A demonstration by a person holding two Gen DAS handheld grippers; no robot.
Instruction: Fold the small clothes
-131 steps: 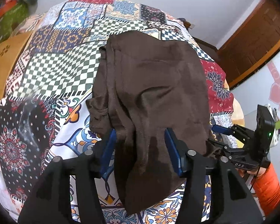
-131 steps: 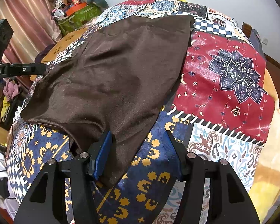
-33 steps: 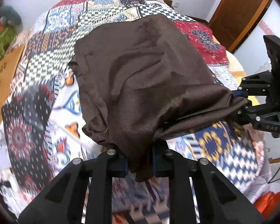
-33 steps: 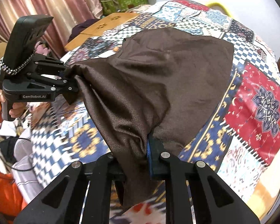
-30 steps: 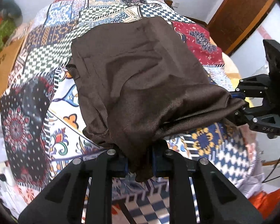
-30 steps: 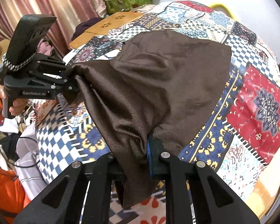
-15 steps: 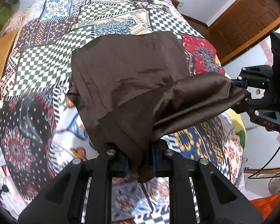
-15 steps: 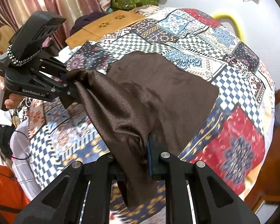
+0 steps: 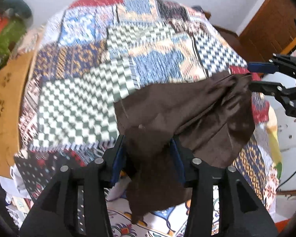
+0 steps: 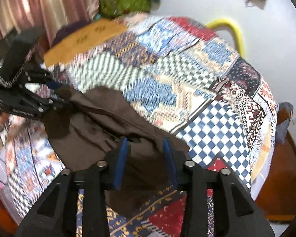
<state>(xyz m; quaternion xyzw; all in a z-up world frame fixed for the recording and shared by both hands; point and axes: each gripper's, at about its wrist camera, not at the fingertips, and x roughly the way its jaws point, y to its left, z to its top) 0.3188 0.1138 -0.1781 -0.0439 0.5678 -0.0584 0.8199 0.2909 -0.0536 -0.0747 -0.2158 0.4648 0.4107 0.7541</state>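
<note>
— Brown garment (image 9: 187, 114): where is it?
— Bunched on the patchwork bedspread (image 9: 79, 90), part of it lying between the blue pads of both tools.
— Left gripper (image 9: 148, 154)?
— Fingers spread apart, cloth loose between them.
— Right gripper (image 10: 145, 158)?
— Fingers parted too, over the cloth's edge. Both views are blurred, so contact with the pads cannot be told

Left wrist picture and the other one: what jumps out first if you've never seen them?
First the colourful patchwork cloth, all checks and patterns, spread under everything. Then the dark brown garment lying bunched on it, between the two claws. The left claw and the right claw both stand open around the brown fabric.
</note>
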